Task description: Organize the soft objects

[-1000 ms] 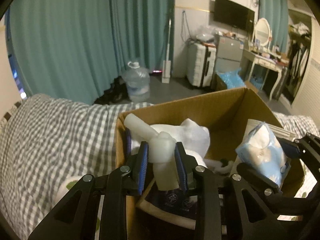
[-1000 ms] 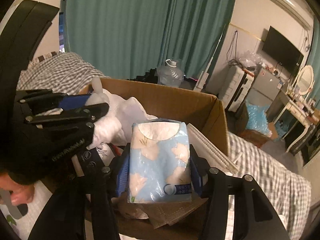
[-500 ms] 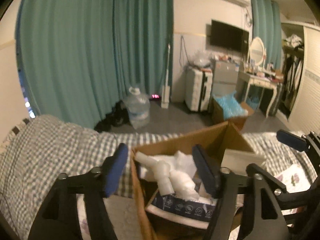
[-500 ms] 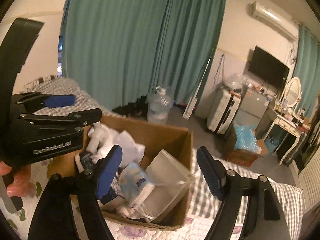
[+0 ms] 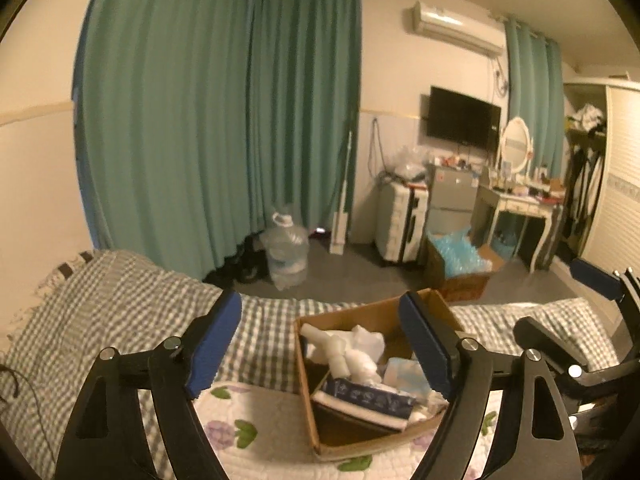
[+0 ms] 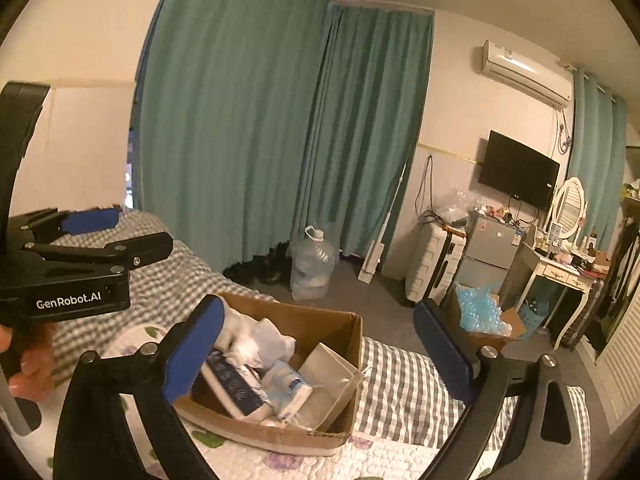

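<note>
both grippers empty above box

left gripper (image 5: 320,344) and right gripper (image 6: 320,344) are seen with jaws opening, nothing between them. box (image 6: 320,322) is set on the bed (image 6: 400,392); white toy (image 5: 340,350) and tissue pack (image 6: 286,386) are lodged inside.

Blue tong pad (image 6: 194,354) hides white plush (image 6: 244,330) partly.

The cardboard box (image 6: 340,322) on the bed (image 6: 400,392) is open from above, its walls hemming crowded contents, while the checked blanket (image 5: 120,300) alongside lies bare.
</note>
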A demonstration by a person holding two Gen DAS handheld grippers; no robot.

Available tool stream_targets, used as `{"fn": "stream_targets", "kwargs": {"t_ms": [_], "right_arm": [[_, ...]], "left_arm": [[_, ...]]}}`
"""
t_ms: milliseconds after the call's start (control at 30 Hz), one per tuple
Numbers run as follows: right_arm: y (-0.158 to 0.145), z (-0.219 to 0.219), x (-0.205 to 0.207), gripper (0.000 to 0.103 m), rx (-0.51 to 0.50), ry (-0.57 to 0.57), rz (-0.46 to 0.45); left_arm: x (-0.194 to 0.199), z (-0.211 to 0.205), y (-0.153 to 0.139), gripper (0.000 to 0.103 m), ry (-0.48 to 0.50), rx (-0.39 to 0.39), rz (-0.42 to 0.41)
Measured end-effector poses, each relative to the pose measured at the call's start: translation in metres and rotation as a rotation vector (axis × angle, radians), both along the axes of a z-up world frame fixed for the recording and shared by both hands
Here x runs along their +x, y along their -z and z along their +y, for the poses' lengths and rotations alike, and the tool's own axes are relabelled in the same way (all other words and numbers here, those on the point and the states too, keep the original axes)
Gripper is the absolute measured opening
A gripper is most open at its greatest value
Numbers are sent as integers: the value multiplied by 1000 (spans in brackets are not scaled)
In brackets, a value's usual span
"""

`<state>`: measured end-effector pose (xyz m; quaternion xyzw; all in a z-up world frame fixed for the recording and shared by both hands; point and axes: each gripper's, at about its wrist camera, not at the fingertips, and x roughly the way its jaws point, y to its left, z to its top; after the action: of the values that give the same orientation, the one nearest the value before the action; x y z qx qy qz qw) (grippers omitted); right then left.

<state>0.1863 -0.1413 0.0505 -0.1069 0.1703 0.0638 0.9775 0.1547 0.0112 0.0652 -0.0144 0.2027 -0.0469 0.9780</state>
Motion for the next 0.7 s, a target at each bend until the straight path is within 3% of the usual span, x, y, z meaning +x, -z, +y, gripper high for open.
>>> {"fn": "stream_targets", "kwargs": {"t_ms": [400, 567, 700], "right_arm": [[-32, 10, -63, 103, 52, -28, -60], [-25, 5, -84, 103, 81, -21, -55], [-10, -2, -91, 103, 99, -15, -20]], "left_arm": [[-59, 22, -28, 83, -32, -23, -83], [-72, 22, -14, 84, -26, 0, -100], [-75, 16, 8, 84, -43, 21, -46]]}}
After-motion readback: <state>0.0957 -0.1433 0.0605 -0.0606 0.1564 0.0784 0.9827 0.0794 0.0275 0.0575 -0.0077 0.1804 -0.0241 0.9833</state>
